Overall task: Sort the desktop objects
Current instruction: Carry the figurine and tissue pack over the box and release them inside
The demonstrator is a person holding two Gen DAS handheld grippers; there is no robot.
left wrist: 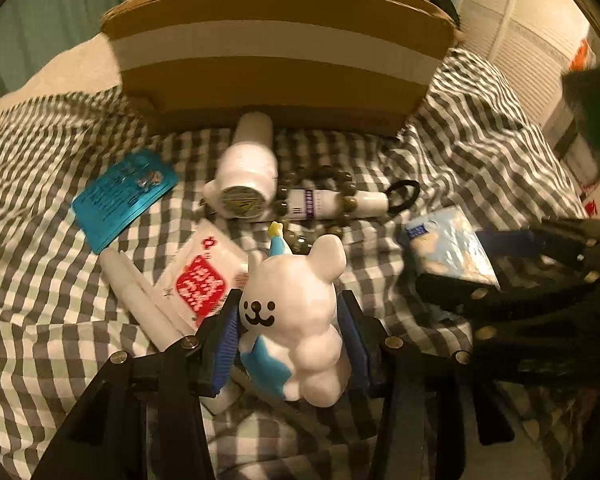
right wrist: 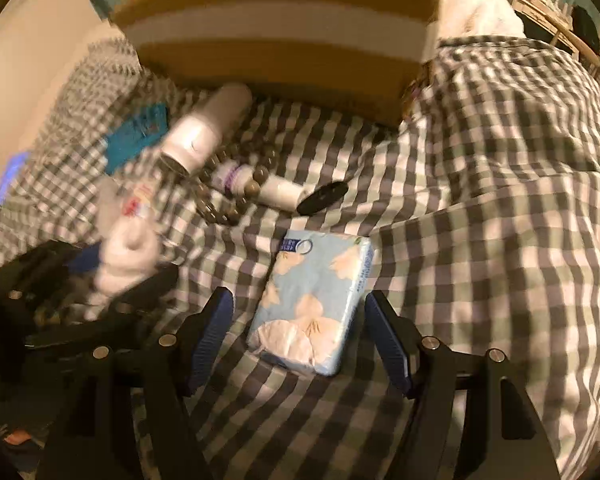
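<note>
My left gripper (left wrist: 290, 332) is shut on a white bear figurine (left wrist: 296, 316) with a blue star, held just above the checked cloth. My right gripper (right wrist: 304, 332) is open, its blue pads either side of a light blue tissue pack (right wrist: 314, 304) that lies on the cloth; the pack also shows in the left wrist view (left wrist: 450, 250). The figurine and left gripper appear blurred at the left of the right wrist view (right wrist: 124, 256).
A cardboard box (left wrist: 276, 60) stands at the back. In front lie a white bottle (left wrist: 248, 172), a bead bracelet (left wrist: 320, 196) over a small white tube (left wrist: 324, 202), a black hair tie (left wrist: 402, 194), a teal card (left wrist: 124, 196), a red-and-white sachet (left wrist: 202, 280) and white sticks (left wrist: 140, 300).
</note>
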